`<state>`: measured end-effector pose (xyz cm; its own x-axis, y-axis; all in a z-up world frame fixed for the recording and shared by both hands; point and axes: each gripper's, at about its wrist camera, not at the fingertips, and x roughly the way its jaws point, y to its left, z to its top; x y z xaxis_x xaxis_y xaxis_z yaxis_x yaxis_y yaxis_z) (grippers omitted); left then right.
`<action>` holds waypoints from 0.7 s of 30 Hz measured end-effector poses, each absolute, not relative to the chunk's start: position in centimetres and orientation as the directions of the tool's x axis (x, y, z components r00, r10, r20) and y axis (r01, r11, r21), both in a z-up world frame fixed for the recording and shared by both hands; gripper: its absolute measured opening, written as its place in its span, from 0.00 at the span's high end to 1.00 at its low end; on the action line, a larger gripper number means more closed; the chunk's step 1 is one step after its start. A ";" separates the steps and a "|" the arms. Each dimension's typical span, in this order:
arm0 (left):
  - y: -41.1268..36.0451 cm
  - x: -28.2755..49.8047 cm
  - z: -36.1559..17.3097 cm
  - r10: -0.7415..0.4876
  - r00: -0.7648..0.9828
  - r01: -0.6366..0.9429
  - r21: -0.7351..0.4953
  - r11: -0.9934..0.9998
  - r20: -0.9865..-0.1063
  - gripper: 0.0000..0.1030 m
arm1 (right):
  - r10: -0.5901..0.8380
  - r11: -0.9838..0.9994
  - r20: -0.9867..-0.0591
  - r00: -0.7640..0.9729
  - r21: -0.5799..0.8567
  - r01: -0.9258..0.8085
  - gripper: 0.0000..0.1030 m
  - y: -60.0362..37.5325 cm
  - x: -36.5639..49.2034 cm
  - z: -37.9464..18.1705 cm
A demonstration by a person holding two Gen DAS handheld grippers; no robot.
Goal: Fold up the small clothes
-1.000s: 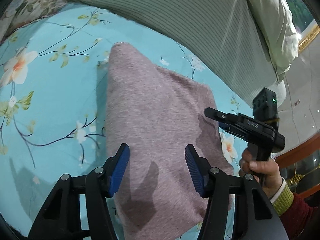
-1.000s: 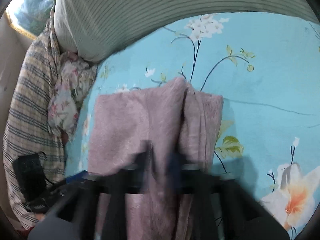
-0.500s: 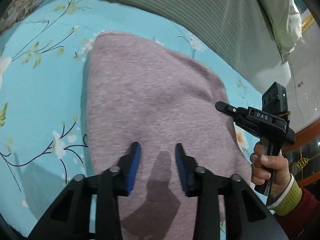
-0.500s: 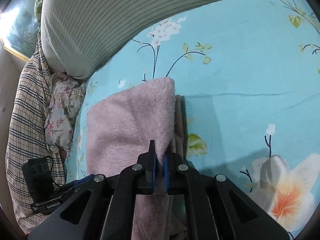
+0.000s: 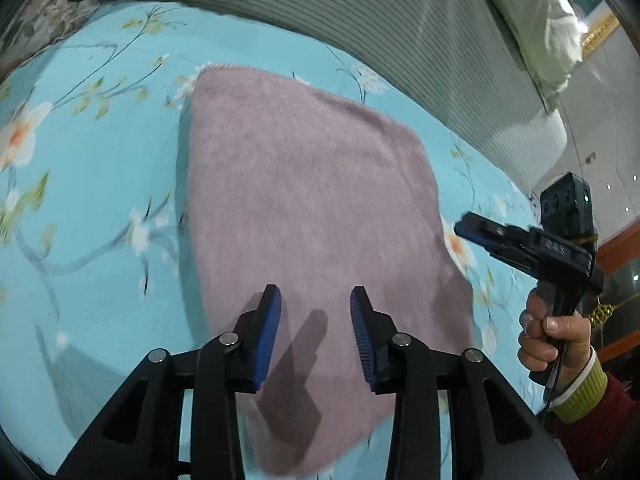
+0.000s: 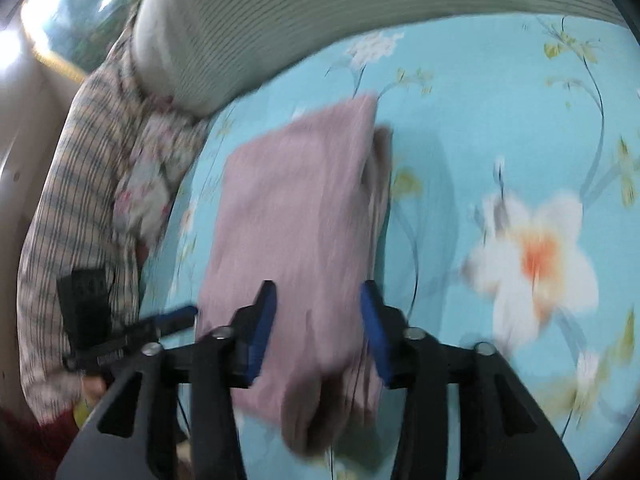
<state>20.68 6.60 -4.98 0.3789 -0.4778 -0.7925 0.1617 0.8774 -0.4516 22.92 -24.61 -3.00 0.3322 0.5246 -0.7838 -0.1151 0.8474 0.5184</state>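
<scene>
Mauve knit garment [image 5: 312, 208] lies folded flat on my floral bedsheet [image 5: 92, 184]; I hold the left gripper [image 5: 315, 334] and right gripper [image 6: 318, 322] spread, empty, above it to judge the next fold.

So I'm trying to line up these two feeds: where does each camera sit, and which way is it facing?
Left wrist: sits on the left gripper, looking down over the pink garment on the floral sheet; right gripper and right hand show at right.
Right wrist: sits on the right gripper, facing the garment's layered edge; left gripper shows at left.
Shared: the garment, sheet and striped pillow; each sees the other gripper.
</scene>
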 end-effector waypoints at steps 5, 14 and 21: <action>7.6 16.0 -5.4 -0.515 0.351 0.161 -0.492 0.856 -0.782 0.63 | 0.575 0.817 -0.776 0.259 0.558 -0.144 0.55 -23.5 17.4 -4.2; 6.3 13.6 -7.6 -0.491 0.297 0.230 -0.437 0.869 -0.819 0.63 | 0.488 0.873 -0.823 0.290 0.457 -0.172 0.92 -21.7 15.5 -4.5; 6.2 13.2 -9.8 -0.476 0.269 0.211 -0.431 0.877 -0.837 0.65 | 0.397 0.915 -0.888 0.233 0.402 -0.027 0.92 -24.2 14.3 -8.4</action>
<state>13.20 6.16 -9.78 0.2687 -0.4761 -0.8373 0.2108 0.8773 -0.4312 14.34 -24.17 -8.39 0.2332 0.3969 -0.8877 -0.0274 0.9152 0.4020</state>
